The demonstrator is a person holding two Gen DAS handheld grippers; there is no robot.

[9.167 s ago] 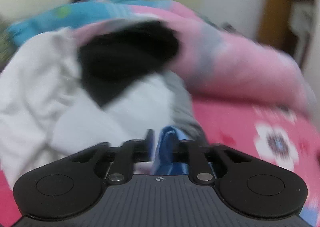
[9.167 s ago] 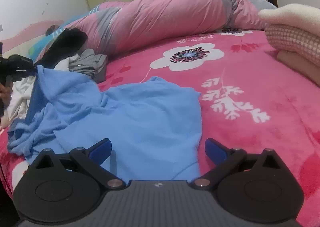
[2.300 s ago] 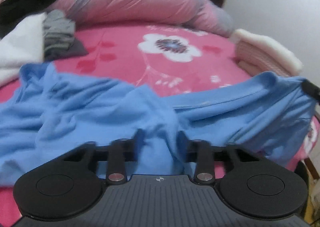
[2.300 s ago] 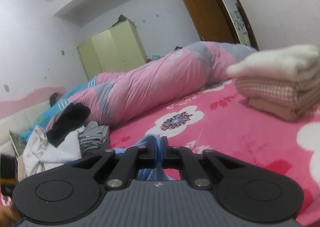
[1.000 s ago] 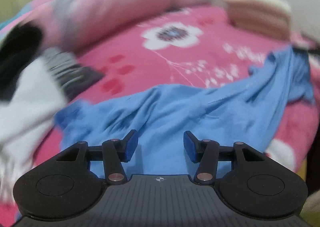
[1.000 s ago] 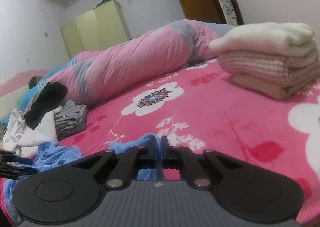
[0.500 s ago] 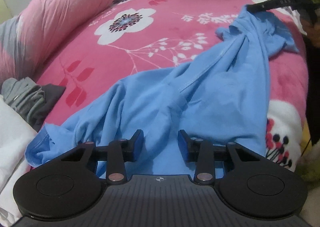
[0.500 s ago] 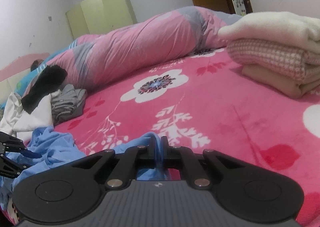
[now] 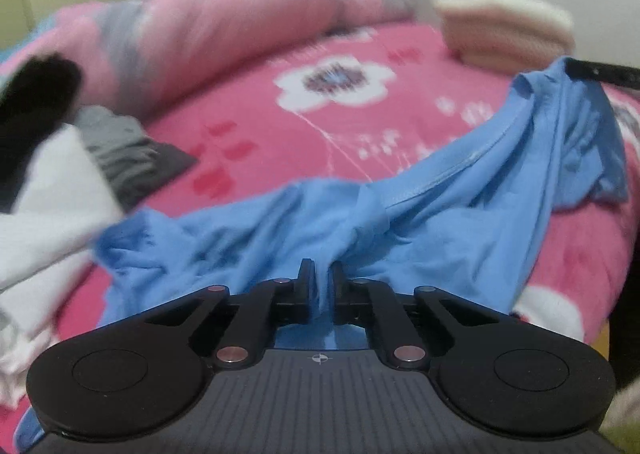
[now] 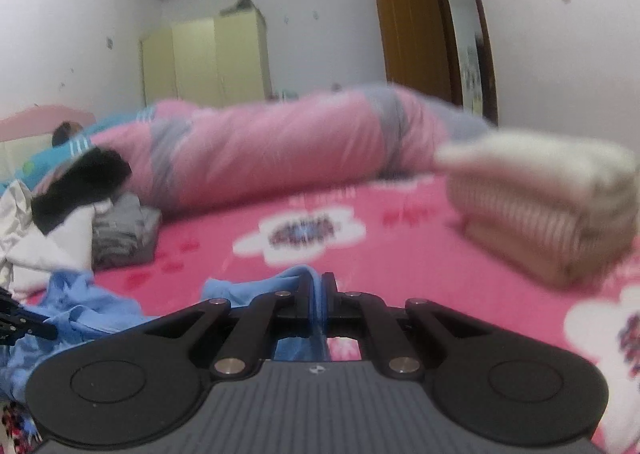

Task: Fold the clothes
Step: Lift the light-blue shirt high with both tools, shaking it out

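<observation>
A light blue shirt (image 9: pixel 440 205) lies stretched and rumpled across the pink flowered bedspread (image 9: pixel 256 125). My left gripper (image 9: pixel 320 274) is shut on a bunched fold of the shirt near its middle. In the right wrist view my right gripper (image 10: pixel 318 286) is shut on another edge of the blue shirt (image 10: pixel 260 286). That right gripper (image 9: pixel 600 73) shows at the far right of the left wrist view, holding the shirt's raised end. The left gripper's fingers (image 10: pixel 24 324) show at the left edge of the right wrist view.
A stack of folded cream and checked blankets (image 10: pixel 552 205) sits at the right of the bed. A rolled pink and grey quilt (image 10: pixel 280 149) runs along the back. A pile of white, black and grey clothes (image 9: pixel 60 141) lies at the left. Wardrobe (image 10: pixel 204 61) and door (image 10: pixel 412 33) stand behind.
My left gripper, open over the shirt half a second ago, has shut on a fold of it. The right gripper has stayed shut on its edge and both views have shifted.
</observation>
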